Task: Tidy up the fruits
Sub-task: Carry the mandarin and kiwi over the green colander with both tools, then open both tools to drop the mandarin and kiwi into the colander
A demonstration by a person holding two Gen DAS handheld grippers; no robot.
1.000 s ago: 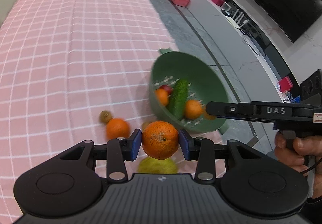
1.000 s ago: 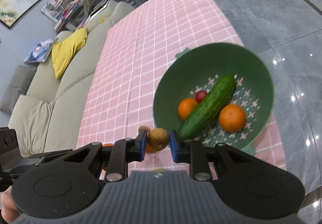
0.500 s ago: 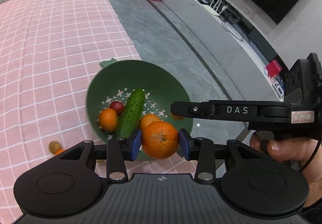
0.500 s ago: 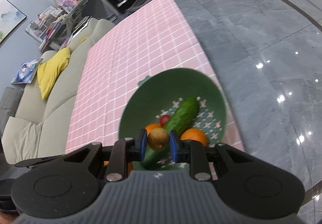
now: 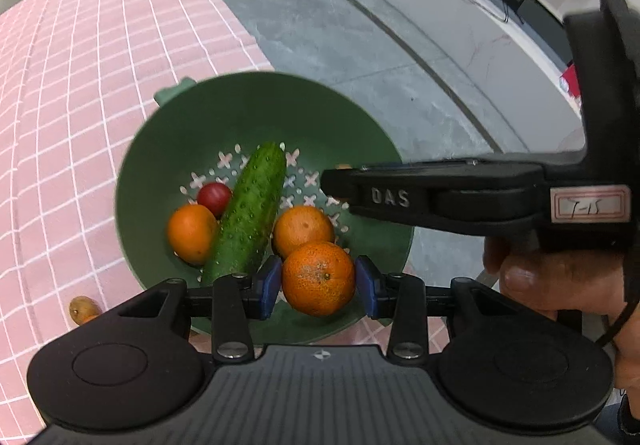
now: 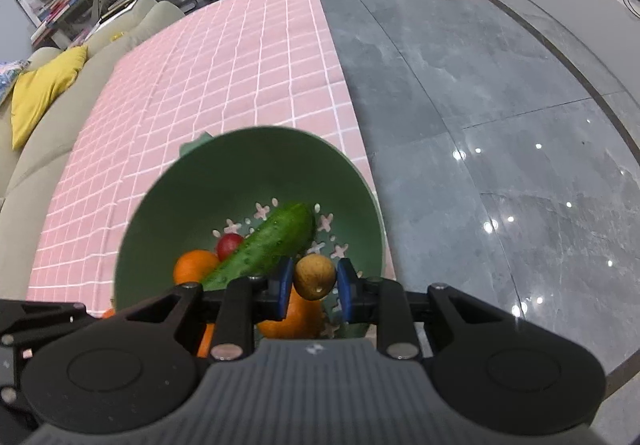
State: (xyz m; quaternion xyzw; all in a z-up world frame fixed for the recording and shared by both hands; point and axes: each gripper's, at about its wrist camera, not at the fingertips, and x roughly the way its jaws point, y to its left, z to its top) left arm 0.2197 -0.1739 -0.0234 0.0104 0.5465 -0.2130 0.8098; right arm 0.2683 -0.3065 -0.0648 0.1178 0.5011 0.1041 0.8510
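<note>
A green colander bowl sits at the edge of the pink checked tablecloth. It holds a cucumber, two oranges and a small red fruit. My left gripper is shut on an orange, held over the bowl's near side. My right gripper is shut on a small brown fruit, held over the bowl, above an orange and beside the cucumber. The right gripper's body also shows in the left wrist view.
A small brown fruit lies on the cloth left of the bowl. The table edge drops to a grey tiled floor just right of the bowl. A beige sofa with a yellow cushion runs along the table's far left.
Both grippers have moved forward over the bowl with their fruits still held. The bowl now sits closer and more centred in both views.
</note>
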